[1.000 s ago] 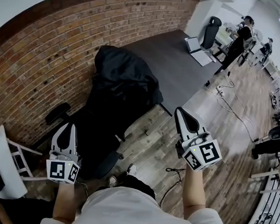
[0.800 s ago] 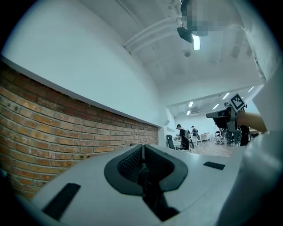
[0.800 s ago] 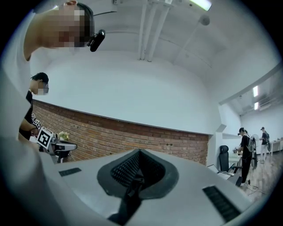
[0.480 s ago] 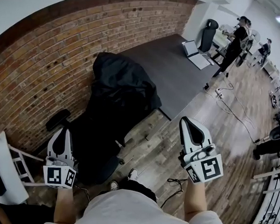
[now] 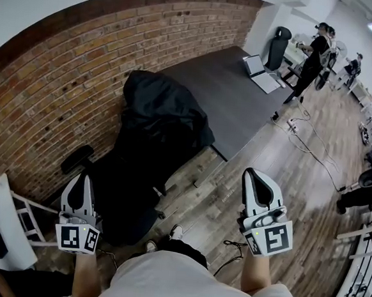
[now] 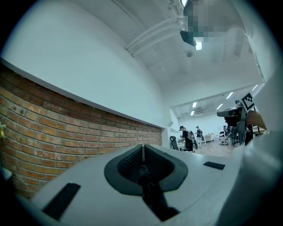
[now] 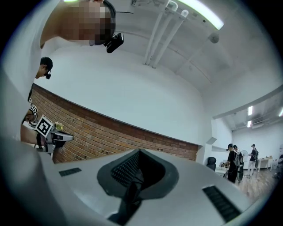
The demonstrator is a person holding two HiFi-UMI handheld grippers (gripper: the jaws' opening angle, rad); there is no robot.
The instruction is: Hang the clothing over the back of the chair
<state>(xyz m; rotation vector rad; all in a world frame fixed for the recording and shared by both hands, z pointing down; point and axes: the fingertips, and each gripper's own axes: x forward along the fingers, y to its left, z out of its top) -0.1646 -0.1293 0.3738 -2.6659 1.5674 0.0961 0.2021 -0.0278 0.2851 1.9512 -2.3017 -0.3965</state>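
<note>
A black garment (image 5: 163, 114) lies draped over the back of a black office chair (image 5: 126, 194) that stands against the brick wall. In the head view my left gripper (image 5: 82, 177) hovers over the chair's seat, just right of its armrest (image 5: 76, 157). My right gripper (image 5: 253, 174) is over the wooden floor to the right of the chair, apart from it. Both are shut with nothing between the jaws. The left gripper view shows that gripper (image 6: 142, 152) with its pads pressed together. In the right gripper view that gripper (image 7: 139, 155) is likewise closed and empty.
A dark grey table (image 5: 231, 100) with a laptop (image 5: 261, 70) stands behind the chair along the brick wall (image 5: 63, 77). A white frame (image 5: 4, 223) is at the left edge. Cables (image 5: 308, 144) trail on the floor; people (image 5: 315, 49) stand far right.
My right gripper has drawn back towards the person's body, away from the chair. The left gripper has hardly moved. The garment stays on the chair back.
</note>
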